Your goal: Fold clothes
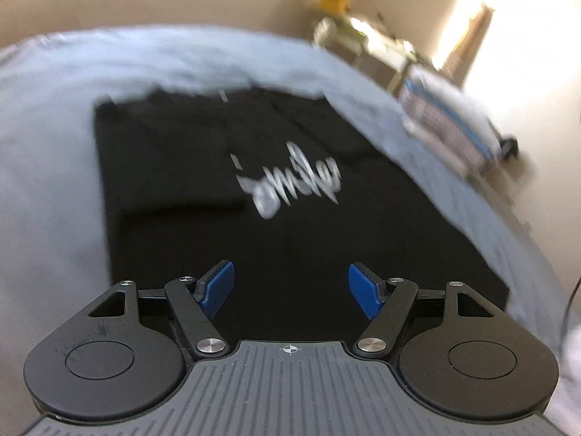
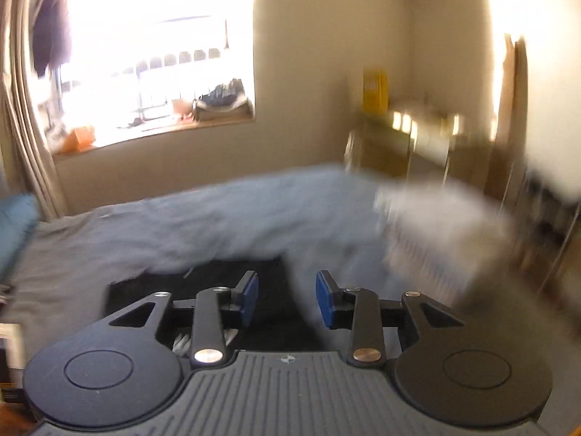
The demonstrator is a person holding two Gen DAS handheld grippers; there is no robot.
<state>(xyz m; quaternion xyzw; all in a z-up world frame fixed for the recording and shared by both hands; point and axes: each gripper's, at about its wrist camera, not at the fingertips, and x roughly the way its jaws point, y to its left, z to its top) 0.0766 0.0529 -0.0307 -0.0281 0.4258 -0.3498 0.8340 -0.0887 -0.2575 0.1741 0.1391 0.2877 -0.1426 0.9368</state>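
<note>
Shirt (image 1: 290,189) flat on bed (image 1: 54,145), left gripper (image 1: 291,287) jaws spread, right gripper (image 2: 287,299) jaws parted, both empty.

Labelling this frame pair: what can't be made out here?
- White print on the black shirt: left wrist view, motion blur, unreadable.
- Shirt's near hem: same view, hidden behind the left hand-held gripper.
- Pale bundle beside the bed: right wrist view, smeared, unidentifiable.
- Window: overexposed.
</note>
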